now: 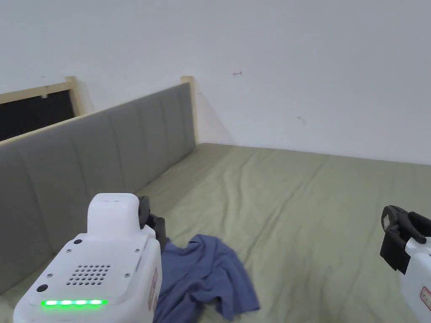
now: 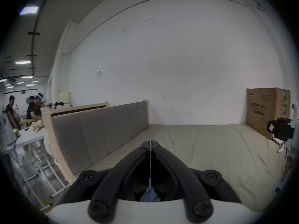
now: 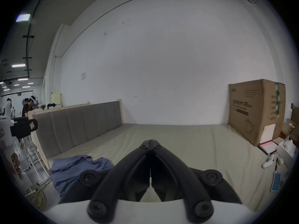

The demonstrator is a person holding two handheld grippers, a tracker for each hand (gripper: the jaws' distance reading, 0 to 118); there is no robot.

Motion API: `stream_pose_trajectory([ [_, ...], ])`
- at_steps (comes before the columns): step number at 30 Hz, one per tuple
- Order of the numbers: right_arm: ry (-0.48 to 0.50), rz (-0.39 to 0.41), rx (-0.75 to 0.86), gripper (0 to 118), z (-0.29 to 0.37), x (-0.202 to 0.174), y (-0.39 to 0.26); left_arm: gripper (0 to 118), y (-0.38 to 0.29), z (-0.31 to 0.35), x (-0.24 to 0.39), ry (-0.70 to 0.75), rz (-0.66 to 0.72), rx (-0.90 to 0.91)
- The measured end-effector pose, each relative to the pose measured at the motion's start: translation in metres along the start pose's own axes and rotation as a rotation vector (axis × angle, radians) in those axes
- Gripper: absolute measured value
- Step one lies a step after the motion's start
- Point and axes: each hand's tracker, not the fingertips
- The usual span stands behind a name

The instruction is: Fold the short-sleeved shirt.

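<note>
The shirt [image 1: 202,277], blue and crumpled, lay in a heap on the bed [image 1: 303,202] near its front edge, close to the grey headboard [image 1: 105,147]. The left claw [image 2: 150,142] had its jaws pressed together, with a thin sliver of blue cloth running between them, so it seemed clamped on a bit of the shirt. The right claw [image 3: 150,141] had its jaws together on nothing and hung well to the right of the shirt, over bare sheet. The risk, as I judged it, was that so slim a pinch might slip when lifted, or that it gathered several layers and the shirt would rise as a bundle rather than open out. The right gripper view showed the heap [image 3: 77,171] from the side and a box [image 3: 255,111] at the bed's far end, which the head view missed; the left gripper view alone showed the pinched cloth [image 2: 149,195], while the head view showed the shirt's spread best.
</note>
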Motion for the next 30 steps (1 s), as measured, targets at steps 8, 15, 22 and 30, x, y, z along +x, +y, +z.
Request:
stream_pose_trajectory([
  [8, 0.032, -0.024, -0.035, 0, -0.003, 0.015, 0.006, 1, -0.012, -0.025, -0.015, -0.027, 0.055, -0.065],
  [15, -0.031, 0.019, -0.143, 0, 0.007, 0.047, 0.000, 1, -0.018, -0.151, -0.047, -0.173, 0.040, -0.543],
  [22, -0.069, 0.068, -0.256, 0, 0.014, 0.075, -0.020, 115, -0.117, -0.265, -0.076, -0.247, 0.359, -1.072],
  [30, -0.063, 0.040, -0.364, 0, 0.007, 0.092, -0.039, 118, -0.223, -0.306, -0.041, -0.191, 0.059, -1.143],
])
